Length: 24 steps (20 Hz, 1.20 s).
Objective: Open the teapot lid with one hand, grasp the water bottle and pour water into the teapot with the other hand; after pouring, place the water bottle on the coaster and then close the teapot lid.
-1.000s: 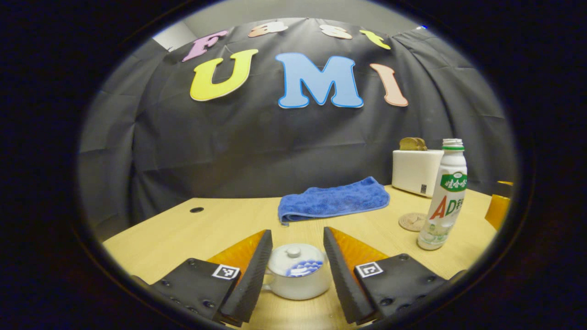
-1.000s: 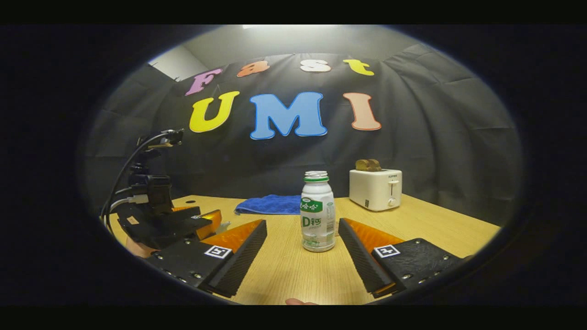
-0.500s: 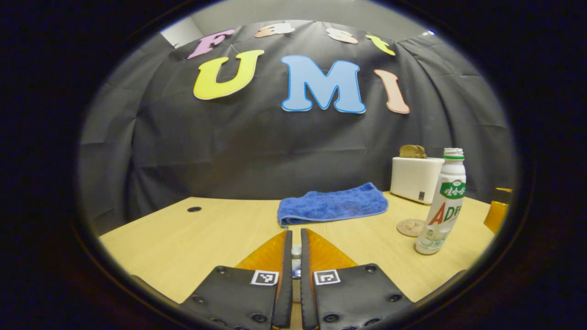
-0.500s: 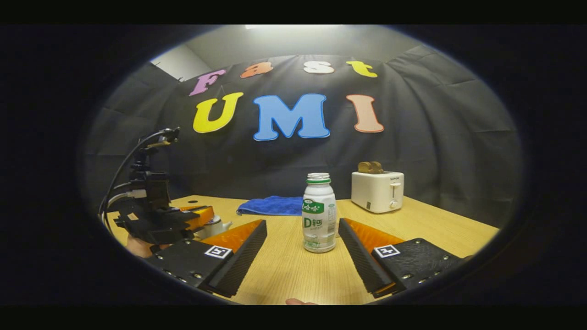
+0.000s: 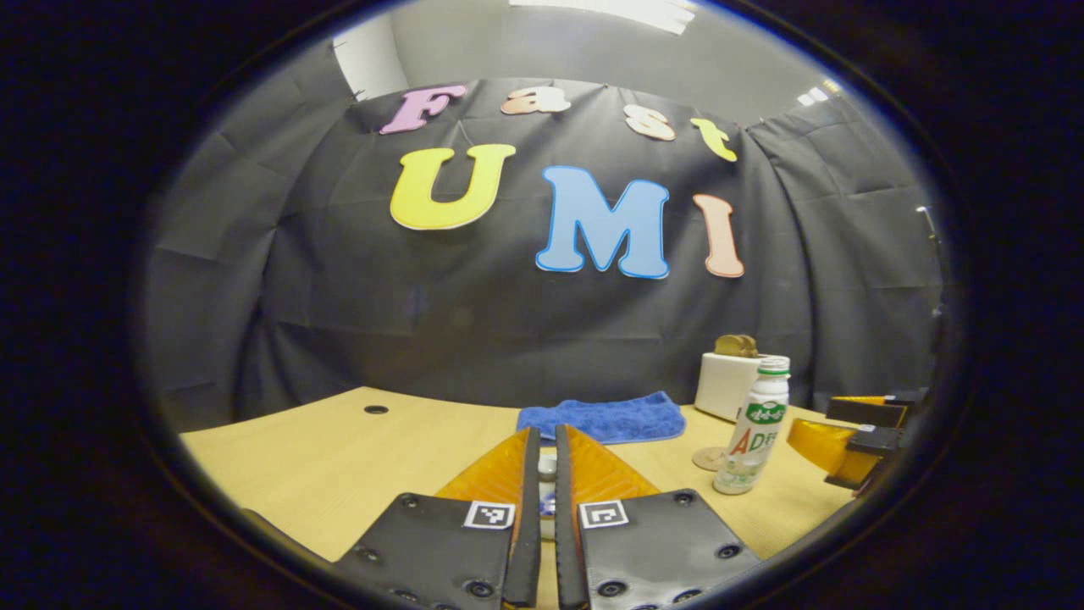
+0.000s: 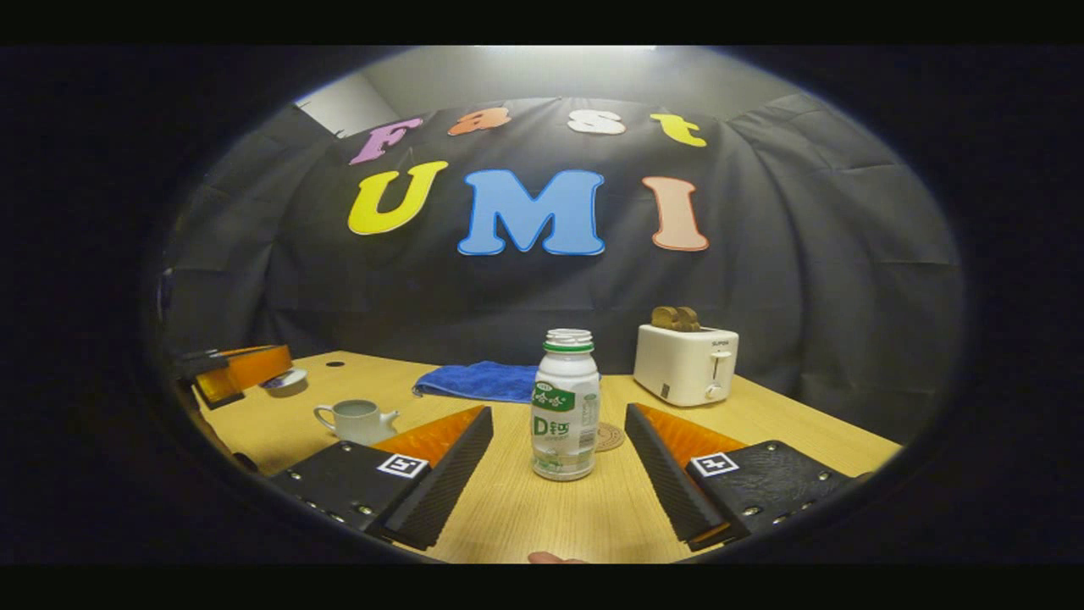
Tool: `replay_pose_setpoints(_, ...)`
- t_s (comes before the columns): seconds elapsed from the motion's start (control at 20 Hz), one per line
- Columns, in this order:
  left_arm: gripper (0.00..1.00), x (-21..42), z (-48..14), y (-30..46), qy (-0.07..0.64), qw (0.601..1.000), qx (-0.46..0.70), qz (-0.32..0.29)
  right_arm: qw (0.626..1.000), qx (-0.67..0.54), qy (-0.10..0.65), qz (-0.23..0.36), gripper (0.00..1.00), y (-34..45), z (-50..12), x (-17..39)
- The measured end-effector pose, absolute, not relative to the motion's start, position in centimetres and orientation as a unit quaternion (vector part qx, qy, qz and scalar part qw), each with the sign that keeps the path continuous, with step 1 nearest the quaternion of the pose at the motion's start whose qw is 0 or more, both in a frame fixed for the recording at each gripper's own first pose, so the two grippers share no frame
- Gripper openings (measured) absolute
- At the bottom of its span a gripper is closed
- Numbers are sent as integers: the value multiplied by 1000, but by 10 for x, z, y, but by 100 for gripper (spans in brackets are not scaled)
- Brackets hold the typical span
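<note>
the left gripper [image 5: 547, 474], fingers clenched on the small white ceramic lid [image 6: 285, 382], has lifted it clear of the white ceramic teapot [image 6: 356, 420], now open on the wooden surface [image 6: 542, 508]. the right gripper [image 6: 559, 462], fingers spread, flanks the white plastic water bottle [image 6: 565, 405], ungrasped; the round coaster [image 6: 608, 437] lies just behind it.

white teapot [image 6: 356, 420], blue towel [image 6: 478, 380], white toaster [image 6: 684, 364], green-capped bottle [image 6: 565, 406]

A black cloth wall [image 6: 762, 280], creased in folds, hung behind a light wooden table [image 6: 542, 517] with a small round hole [image 5: 376, 409] near its far corner. Above the cloth rose a pale grey wall [image 5: 542, 42], lit perhaps by a ceiling lamp [image 5: 610, 7].
</note>
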State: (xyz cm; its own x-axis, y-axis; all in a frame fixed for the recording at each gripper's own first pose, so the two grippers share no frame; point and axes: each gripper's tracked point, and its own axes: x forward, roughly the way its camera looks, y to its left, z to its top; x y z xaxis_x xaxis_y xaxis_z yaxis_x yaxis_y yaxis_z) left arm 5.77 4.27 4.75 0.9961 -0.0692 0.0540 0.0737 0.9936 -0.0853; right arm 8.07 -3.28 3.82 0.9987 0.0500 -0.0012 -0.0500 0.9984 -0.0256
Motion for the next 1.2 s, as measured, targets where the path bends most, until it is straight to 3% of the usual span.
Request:
replay_pose_setpoints(0.2,17,20,42,41,-25,998,-29,-51,999,-21,33,14,97,-36,15,108)
replay_pose_setpoints(0.4,10,7,30,32,-17,997,-34,-68,999,-18,42,15,97,-32,8,120)
replay_pose_setpoints(0.45,17,5,32,32,-19,997,-29,-69,999,-30,33,11,97,-31,12,124)
replay_pose_setpoints(0.5,14,3,33,29,-21,997,-27,-71,999,-45,27,10,97,-31,15,130)
replay_pose_setpoints(0.6,18,-2,31,24,-20,996,-28,-80,997,-65,29,7,97,-32,12,143)
replay_pose_setpoints(0.85,14,-6,34,19,-31,995,-13,-90,995,-42,87,6,97,-35,-20,169)
replay_pose_setpoints(0.95,18,-8,38,14,-36,994,-16,-98,997,-12,77,5,97,-38,-13,172)
replay_pose_setpoints(1.0,18,-8,39,14,-37,994,-14,-98,997,-1,74,-1,70,-42,-16,181)
replay_pose_setpoints(1.05,14,-9,38,14,-36,995,-12,-97,997,-1,76,3,91,-42,-14,175)
replay_pose_setpoints(1.1,17,-9,36,14,-35,995,-13,-98,997,-10,77,8,74,-41,-12,176)
replay_pose_setpoints(1.15,14,-8,34,12,-33,994,-15,-100,997,-21,76,8,72,-40,-11,174)
replay_pose_setpoints(1.2,18,-9,33,11,-30,994,-18,-103,997,-28,74,13,72,-38,-9,172)
